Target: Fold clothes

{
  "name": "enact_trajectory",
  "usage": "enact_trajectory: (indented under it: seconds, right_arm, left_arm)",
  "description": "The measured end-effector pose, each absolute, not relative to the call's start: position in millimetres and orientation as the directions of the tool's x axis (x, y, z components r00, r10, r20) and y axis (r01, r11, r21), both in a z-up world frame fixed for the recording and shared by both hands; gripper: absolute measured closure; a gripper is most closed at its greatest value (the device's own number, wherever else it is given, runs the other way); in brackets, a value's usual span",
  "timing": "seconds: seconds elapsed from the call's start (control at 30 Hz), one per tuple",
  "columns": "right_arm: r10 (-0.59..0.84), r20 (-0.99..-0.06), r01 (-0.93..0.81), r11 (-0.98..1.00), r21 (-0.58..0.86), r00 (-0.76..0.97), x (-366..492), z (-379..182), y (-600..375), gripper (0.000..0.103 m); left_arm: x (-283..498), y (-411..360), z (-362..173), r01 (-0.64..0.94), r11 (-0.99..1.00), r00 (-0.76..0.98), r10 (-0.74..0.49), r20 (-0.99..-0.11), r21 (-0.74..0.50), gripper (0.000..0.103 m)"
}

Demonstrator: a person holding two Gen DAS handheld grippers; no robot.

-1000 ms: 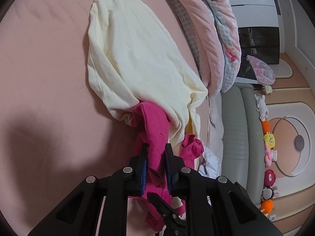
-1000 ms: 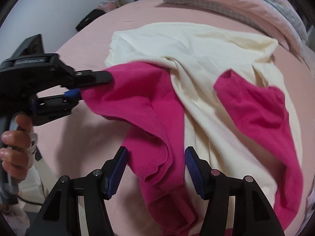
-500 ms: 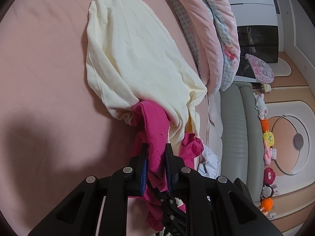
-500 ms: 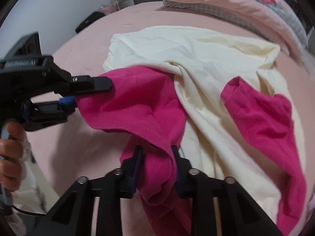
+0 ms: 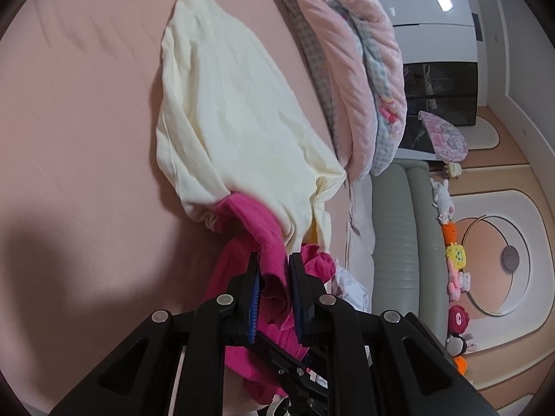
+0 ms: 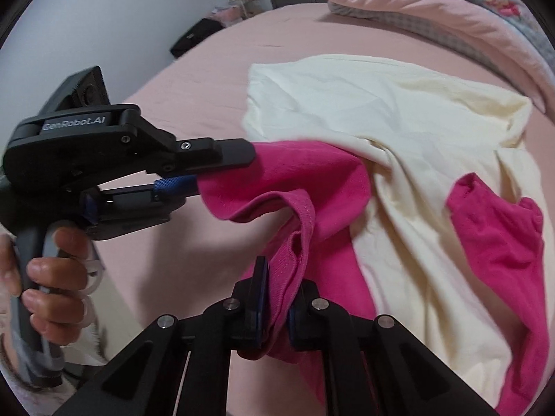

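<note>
Both grippers pinch the pink garment; left gripper reads "GenRobot.AI"; right gripper.

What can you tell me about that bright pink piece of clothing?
The pink garment is a magenta knit with a stitched hem, crumpled and unfolded. It lies partly tangled under the cream garment on the pink bed sheet, one part showing apart at the right. Both claws are shut on it: the left claw pinches one edge, the right claw grips the hem, lifting the stretch between them.
</note>
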State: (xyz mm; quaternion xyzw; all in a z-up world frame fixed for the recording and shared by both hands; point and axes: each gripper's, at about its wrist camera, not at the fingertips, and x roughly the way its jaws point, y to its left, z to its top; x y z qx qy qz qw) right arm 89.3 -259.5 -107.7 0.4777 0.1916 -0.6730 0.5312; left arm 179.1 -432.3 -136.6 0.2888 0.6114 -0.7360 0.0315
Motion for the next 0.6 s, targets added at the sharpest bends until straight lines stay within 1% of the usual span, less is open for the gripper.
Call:
enact_trajectory:
  seconds: [0.17,0.33,0.6]
  right_arm:
    - [-0.567,-0.819,0.9,-0.307,0.311,0.089,102,-97,-261,0.095]
    - [-0.565,-0.81,0.912,-0.233,0.338,0.156,117,-90,-270,0.095]
    - [-0.512,-0.84,0.938,-0.169,0.302,0.178,143,-86,-286,0.095]
  left_arm:
    - [192,-438,-128,0.398,-0.255,-0.84,0.286,-0.462,-0.881,0.09]
    - [213,-446,-124,0.41,-0.241,-0.85,0.249,-0.464,-0.88,0.09]
    - [247,-460,-123,0.398,-0.203,-0.876,0.206,-0.436,-0.895,0.09]
